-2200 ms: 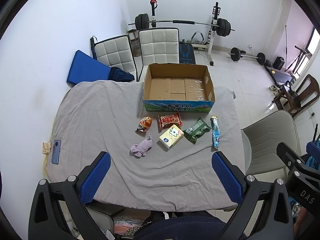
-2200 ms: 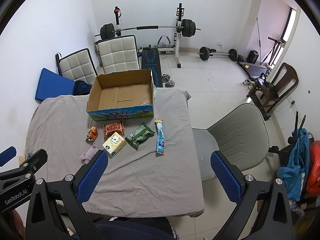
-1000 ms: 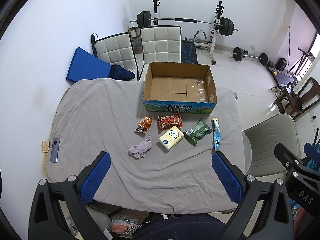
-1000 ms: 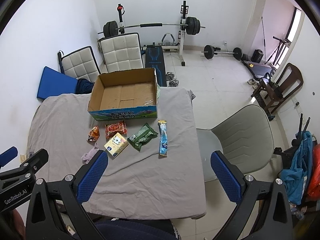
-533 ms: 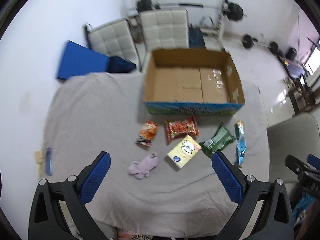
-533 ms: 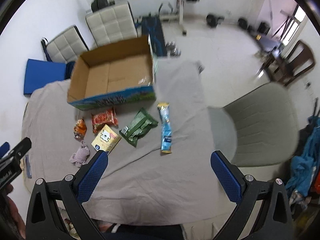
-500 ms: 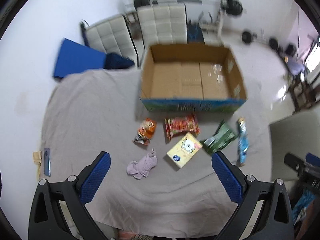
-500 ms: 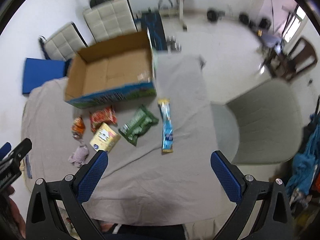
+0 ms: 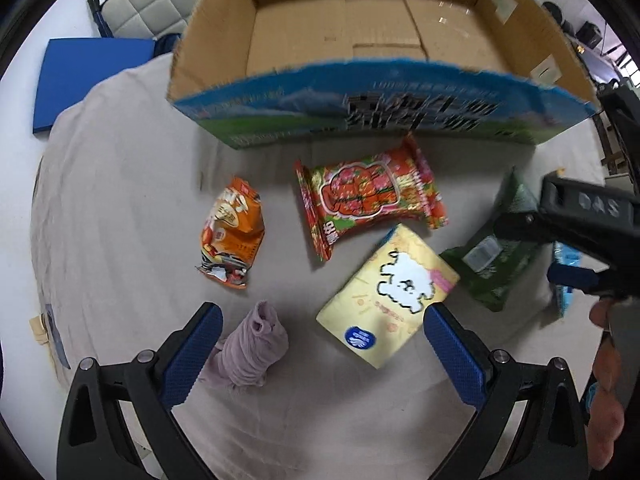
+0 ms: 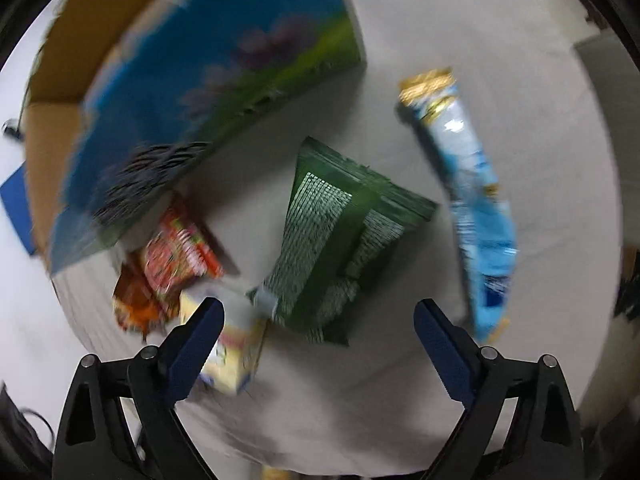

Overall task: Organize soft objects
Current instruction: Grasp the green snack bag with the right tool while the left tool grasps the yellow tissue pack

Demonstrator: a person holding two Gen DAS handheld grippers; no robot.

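Note:
My left gripper is open and empty, low over the grey cloth. Between and ahead of its fingers lie a rolled mauve sock, a yellow tissue pack, an orange snack bag and a red snack bag. My right gripper is open and empty above a green pouch, with a long blue wrapper to its right. It also shows in the left wrist view over the green pouch. The open cardboard box stands behind the items, empty.
The table is covered by a grey cloth. A blue mat and a white padded chair stand beyond the far left edge. A phone lies at the cloth's left edge.
Both grippers have dropped from high above the table to close over the items. The right gripper now hangs over the green pouch, its view blurred by motion.

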